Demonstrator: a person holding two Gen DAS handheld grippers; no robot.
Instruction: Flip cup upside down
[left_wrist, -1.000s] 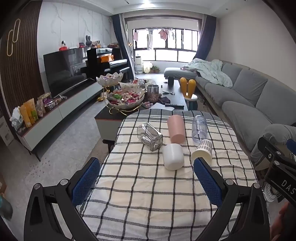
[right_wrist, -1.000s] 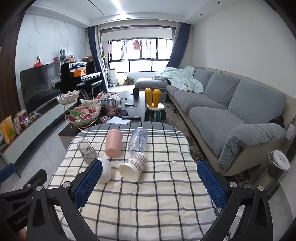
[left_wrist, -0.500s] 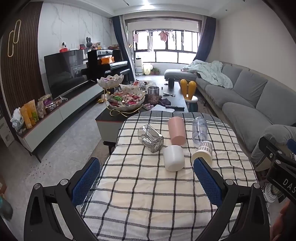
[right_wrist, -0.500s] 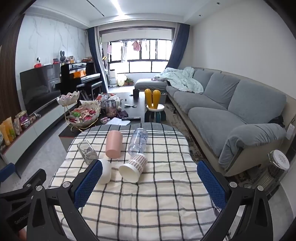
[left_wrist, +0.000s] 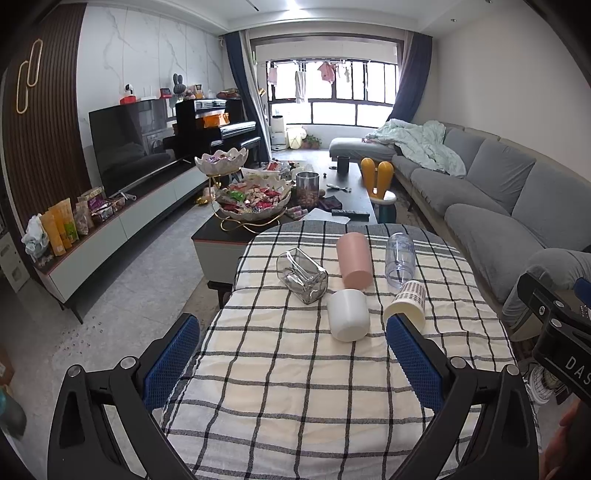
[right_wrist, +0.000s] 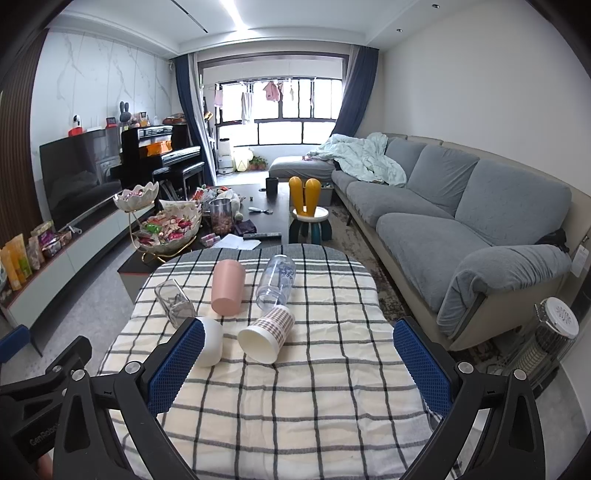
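Observation:
Several cups lie on their sides on the checked tablecloth (left_wrist: 288, 369): a white cup (left_wrist: 348, 319), a plaid paper cup (left_wrist: 405, 303), a pink cup (left_wrist: 354, 260), a clear plastic cup (left_wrist: 400, 258) and a square glass (left_wrist: 302, 275). In the right wrist view they show as the white cup (right_wrist: 211, 341), paper cup (right_wrist: 266, 334), pink cup (right_wrist: 227, 287), clear cup (right_wrist: 277, 282) and glass (right_wrist: 174, 302). My left gripper (left_wrist: 293, 362) is open and empty, short of the cups. My right gripper (right_wrist: 299, 363) is open and empty, just before the paper cup.
The table (right_wrist: 332, 387) drops off on all sides. A coffee table (left_wrist: 347, 199) with candy bowls (left_wrist: 253, 203) stands beyond it, a grey sofa (right_wrist: 461, 218) to the right, a TV console (left_wrist: 110, 221) to the left, a heater (right_wrist: 550, 339) at right.
Both views have edged very slightly; the cups lie as before and both grippers stay open.

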